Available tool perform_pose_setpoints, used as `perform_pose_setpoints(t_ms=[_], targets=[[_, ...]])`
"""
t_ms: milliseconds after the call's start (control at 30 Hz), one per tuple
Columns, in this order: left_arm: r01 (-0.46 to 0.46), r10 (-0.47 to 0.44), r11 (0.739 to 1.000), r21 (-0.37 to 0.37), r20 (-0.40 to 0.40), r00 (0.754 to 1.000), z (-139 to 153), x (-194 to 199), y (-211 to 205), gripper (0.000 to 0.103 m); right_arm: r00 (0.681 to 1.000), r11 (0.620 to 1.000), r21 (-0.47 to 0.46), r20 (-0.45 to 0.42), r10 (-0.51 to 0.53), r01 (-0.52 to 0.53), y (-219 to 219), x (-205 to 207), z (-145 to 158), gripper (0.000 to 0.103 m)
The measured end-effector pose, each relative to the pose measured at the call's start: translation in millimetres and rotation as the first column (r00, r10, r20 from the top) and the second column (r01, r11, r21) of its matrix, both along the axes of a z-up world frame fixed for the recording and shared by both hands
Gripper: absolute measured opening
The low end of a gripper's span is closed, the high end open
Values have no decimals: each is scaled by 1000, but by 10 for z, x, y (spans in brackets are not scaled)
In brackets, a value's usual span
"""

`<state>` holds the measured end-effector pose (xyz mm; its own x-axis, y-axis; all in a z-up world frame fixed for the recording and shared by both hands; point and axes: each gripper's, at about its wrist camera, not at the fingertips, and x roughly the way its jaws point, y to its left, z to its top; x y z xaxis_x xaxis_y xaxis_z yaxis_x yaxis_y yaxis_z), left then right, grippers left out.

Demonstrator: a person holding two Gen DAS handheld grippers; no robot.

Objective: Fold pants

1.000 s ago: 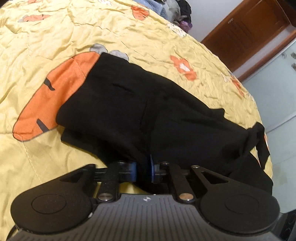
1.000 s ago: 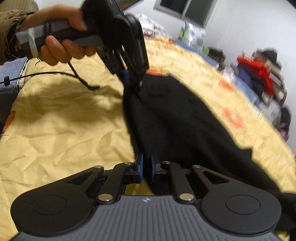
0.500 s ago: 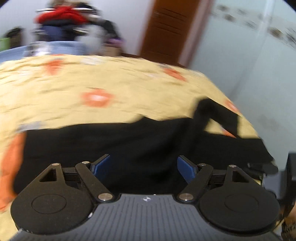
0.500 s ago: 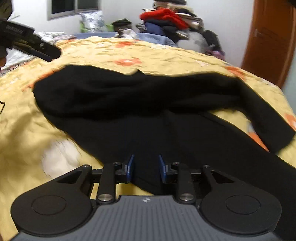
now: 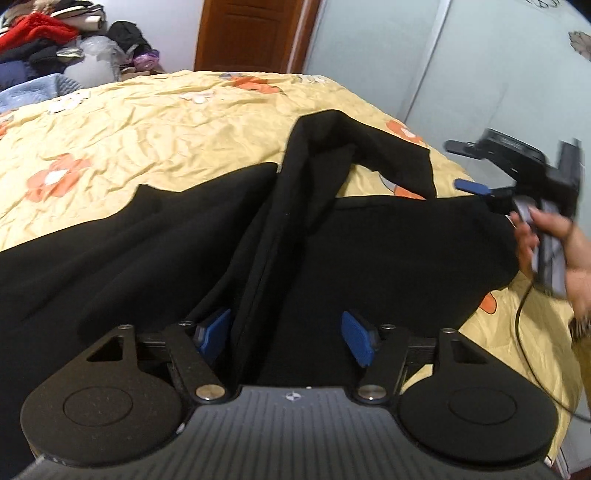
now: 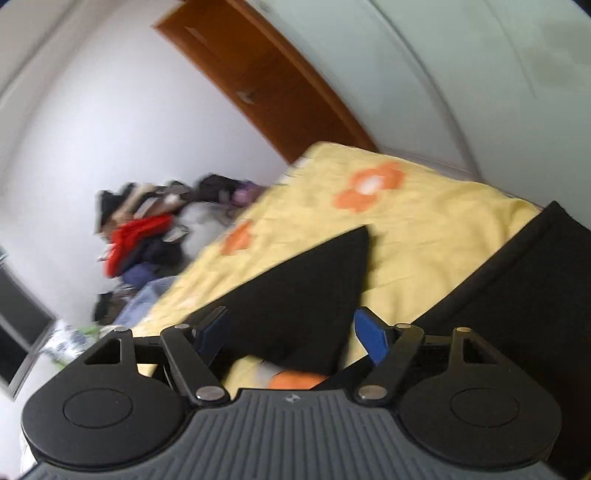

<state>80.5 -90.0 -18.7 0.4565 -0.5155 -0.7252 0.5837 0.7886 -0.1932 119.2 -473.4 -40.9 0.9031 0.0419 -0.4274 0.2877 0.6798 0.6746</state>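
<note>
Black pants [image 5: 388,258] lie spread across a yellow flowered bedspread [image 5: 166,129]. One leg end [image 5: 369,147] is flipped back over itself at the far side. My left gripper [image 5: 286,336] hovers over the pants with a raised fold running between its blue pads; the pads do not press it, and the jaws are closing. A hand holds my right gripper [image 5: 476,186] at the pants' right edge. In the tilted right wrist view, my right gripper [image 6: 291,336] has its jaws opening above a black leg end [image 6: 306,288], gripping nothing.
A heap of clothes [image 5: 55,40] is stacked beyond the bed's far left corner. A brown door [image 5: 251,33] and a pale wall [image 5: 461,74] stand behind the bed. The bed edge [image 5: 546,369] drops away at the right, where a cable hangs.
Both grippers, shut on the black cloth a second ago, have let go and opened. Both have swung along the pants toward the leg ends, and the right wrist has rolled over.
</note>
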Motion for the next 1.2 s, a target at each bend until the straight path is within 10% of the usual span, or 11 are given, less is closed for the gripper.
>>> perform_pose_setpoints(t_ms=[133, 233, 300, 367, 533, 800, 933, 1000, 1033, 1200], targets=[[24, -24, 1000, 16, 23, 999, -46, 39, -144, 63, 998, 990, 141, -52, 40, -32, -171, 172, -231, 75], [37, -38, 999, 27, 41, 998, -86, 64, -262, 63, 991, 994, 32, -83, 107, -105, -48, 356, -227, 69], [39, -41, 998, 40, 69, 997, -94, 51, -327, 62, 987, 991, 20, -90, 130, -129, 3, 471, -258, 17], [40, -46, 998, 55, 103, 994, -87, 20, -385, 55, 987, 992, 14, -94, 130, -129, -6, 491, -274, 9], [54, -62, 996, 67, 116, 991, -86, -26, -438, 38, 994, 973, -207, -66, 86, -98, -97, 170, 96, 8], [88, -93, 995, 46, 120, 988, -34, -178, -436, 14, 976, 835, -550, -175, -134, 16, -661, -718, 609, 8], [51, -55, 998, 48, 106, 993, -81, -137, -425, 11, 992, 947, -314, -123, 34, -72, -658, -829, 448, 17], [32, -35, 999, 34, 70, 997, -86, -83, -424, 11, 991, 990, -57, -15, 130, -131, -589, -699, 237, 74], [30, -33, 999, 32, 65, 997, -80, -80, -422, 12, 990, 990, 31, 19, 138, -139, -519, -609, 132, 84], [27, -30, 999, 41, 72, 997, -77, -88, -428, 20, 978, 946, 253, 96, 185, -204, -16, -136, -141, 86]])
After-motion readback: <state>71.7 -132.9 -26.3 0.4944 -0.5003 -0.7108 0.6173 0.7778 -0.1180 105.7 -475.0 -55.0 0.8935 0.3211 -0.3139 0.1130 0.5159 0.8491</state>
